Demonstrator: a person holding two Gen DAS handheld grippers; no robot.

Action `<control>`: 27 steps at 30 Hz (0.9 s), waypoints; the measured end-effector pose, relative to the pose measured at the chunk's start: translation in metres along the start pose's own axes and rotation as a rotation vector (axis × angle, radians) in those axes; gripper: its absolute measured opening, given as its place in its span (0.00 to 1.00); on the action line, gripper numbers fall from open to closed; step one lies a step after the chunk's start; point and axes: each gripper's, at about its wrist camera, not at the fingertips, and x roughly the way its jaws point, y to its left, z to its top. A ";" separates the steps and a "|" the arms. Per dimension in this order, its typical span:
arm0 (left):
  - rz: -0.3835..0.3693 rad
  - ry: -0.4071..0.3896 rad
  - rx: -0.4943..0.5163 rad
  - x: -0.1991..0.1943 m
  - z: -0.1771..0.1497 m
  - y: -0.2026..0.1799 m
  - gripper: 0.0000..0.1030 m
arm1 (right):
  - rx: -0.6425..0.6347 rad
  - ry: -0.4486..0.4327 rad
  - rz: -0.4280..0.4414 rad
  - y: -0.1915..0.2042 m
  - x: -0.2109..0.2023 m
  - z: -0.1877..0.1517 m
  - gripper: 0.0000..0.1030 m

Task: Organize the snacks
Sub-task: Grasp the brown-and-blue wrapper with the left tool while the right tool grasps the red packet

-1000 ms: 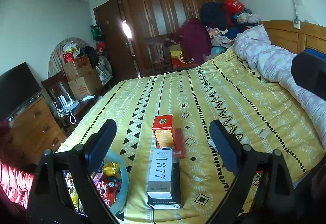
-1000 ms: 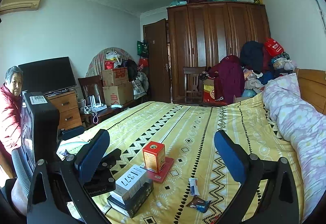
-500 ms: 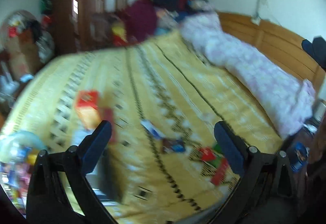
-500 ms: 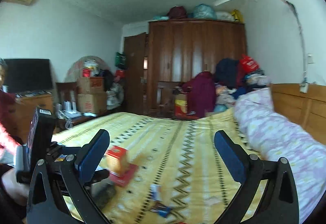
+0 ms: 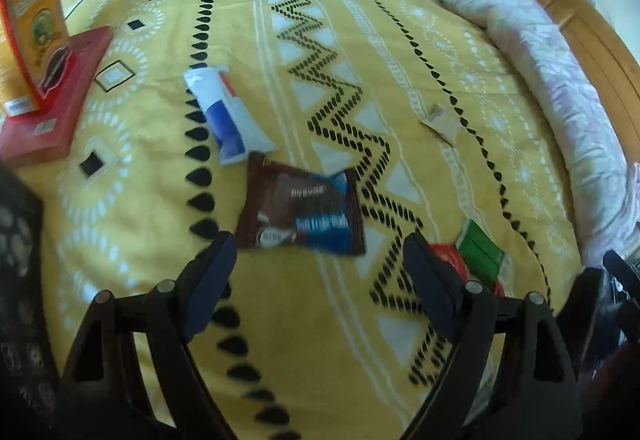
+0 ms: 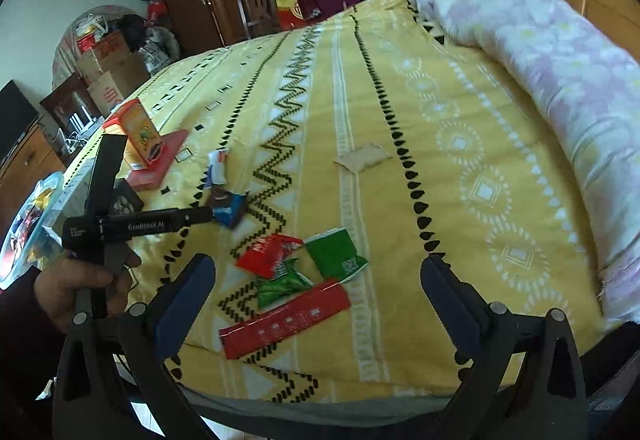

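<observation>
Snack packets lie scattered on a yellow patterned bedspread [image 5: 400, 80]. My left gripper [image 5: 318, 244] hovers low over a brown and blue packet [image 5: 300, 212]. Its jaws are closing with nothing between the pads, and the packet sits just ahead of the tips. A white and blue packet [image 5: 228, 112] lies beyond it. My right gripper [image 6: 316, 262] stands open above a red packet [image 6: 266, 250], a green packet [image 6: 336, 254], a crumpled green packet [image 6: 282, 284] and a long red bar [image 6: 286, 320]. A hand [image 6: 80, 284] holds the left gripper at the left of the right wrist view.
An orange-red box [image 5: 36, 28] stands on a flat red box [image 5: 44, 108] at the left. A blue bowl [image 6: 24, 236] of snacks sits at the bed's left edge. A rolled pink quilt [image 6: 540, 52] lines the right side. A paper scrap [image 6: 362, 158] lies mid-bed.
Both grippers have tipped downward and dropped toward the bed. The views swung from the room and wardrobe onto the loose snack packets near the bed's front edge.
</observation>
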 end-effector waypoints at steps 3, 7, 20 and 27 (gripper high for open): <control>0.045 0.027 0.018 0.022 0.008 0.000 0.86 | 0.011 0.020 0.000 -0.009 0.015 0.000 1.00; 0.083 0.056 0.059 0.038 0.004 0.004 0.82 | 0.023 0.060 0.020 -0.013 0.034 0.000 1.00; 0.041 -0.062 0.030 -0.024 -0.015 0.025 0.41 | 0.041 0.195 0.175 0.040 0.126 -0.004 0.68; 0.030 -0.082 -0.002 -0.036 -0.009 0.034 0.41 | 0.000 0.255 0.075 0.052 0.172 -0.009 0.54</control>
